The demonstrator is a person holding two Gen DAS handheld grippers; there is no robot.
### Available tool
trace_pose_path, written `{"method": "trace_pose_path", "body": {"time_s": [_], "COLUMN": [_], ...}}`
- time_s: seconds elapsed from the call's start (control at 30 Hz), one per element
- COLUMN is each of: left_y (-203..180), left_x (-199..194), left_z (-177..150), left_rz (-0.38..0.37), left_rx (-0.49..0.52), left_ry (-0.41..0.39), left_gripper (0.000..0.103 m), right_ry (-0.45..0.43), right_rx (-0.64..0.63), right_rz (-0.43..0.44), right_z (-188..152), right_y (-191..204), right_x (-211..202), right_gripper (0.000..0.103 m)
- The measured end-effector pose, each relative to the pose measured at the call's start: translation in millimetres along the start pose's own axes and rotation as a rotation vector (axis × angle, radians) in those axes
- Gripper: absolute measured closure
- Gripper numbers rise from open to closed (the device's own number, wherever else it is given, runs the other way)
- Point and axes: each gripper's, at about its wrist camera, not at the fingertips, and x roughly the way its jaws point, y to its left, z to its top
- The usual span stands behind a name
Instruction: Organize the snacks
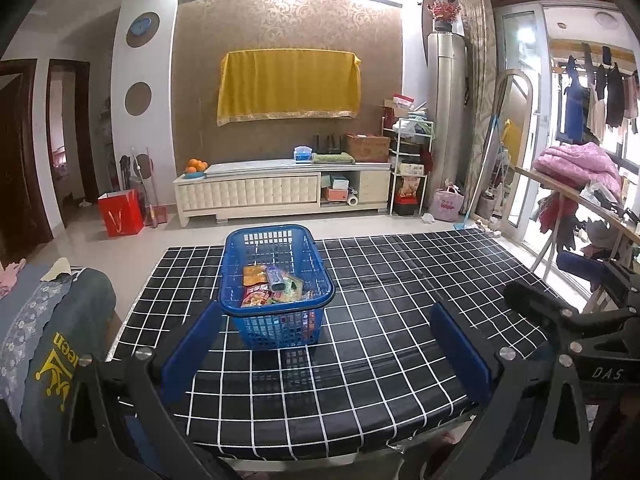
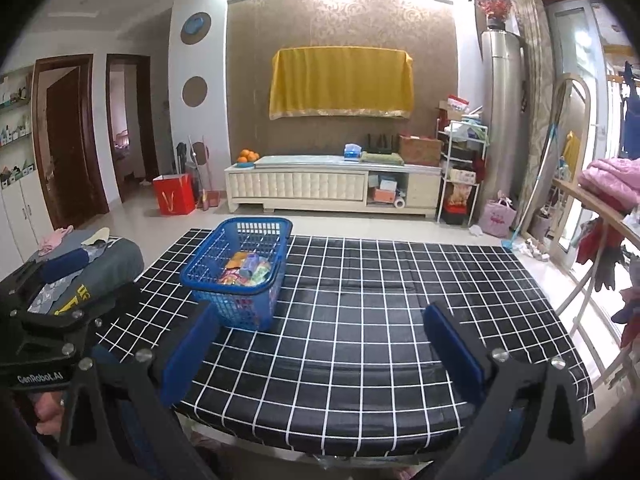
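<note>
A blue plastic basket [image 1: 240, 248] stands on the black grid-patterned table [image 1: 400, 280], on its left half. Inside lie several snack packets [image 1: 272, 288], orange, red and green. My left gripper [image 1: 326, 344] is open and empty, held near the table's front edge just short of the basket. In the right wrist view the basket [image 2: 196, 276] is ahead to the left, with the snacks [image 2: 246, 270] in it. My right gripper [image 2: 320, 344] is open and empty over the table's [image 2: 400, 300] front middle.
A pile of folded clothes [image 1: 52, 320] lies left of the table. A drying rack with a pink blanket [image 1: 576, 164] stands on the right. A white TV cabinet [image 1: 280, 188] and a red bag [image 1: 120, 212] are across the floor.
</note>
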Motion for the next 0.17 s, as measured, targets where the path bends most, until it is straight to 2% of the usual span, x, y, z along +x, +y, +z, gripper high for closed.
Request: {"method": "trace_pose_path", "body": {"time_s": [0.17], "left_y": [2.5], "left_x": [-1.1], "left_z": [-1.8], "left_rz": [-0.005], "left_rx": [-0.011], "left_ry": [-0.004], "left_gripper": [0.0], "right_ry": [0.005], "right_rx": [-0.009], "right_rz": [-0.005], "right_z": [-0.6], "right_y": [3.5], "right_x": [-0.1], "right_gripper": [0.0]}}
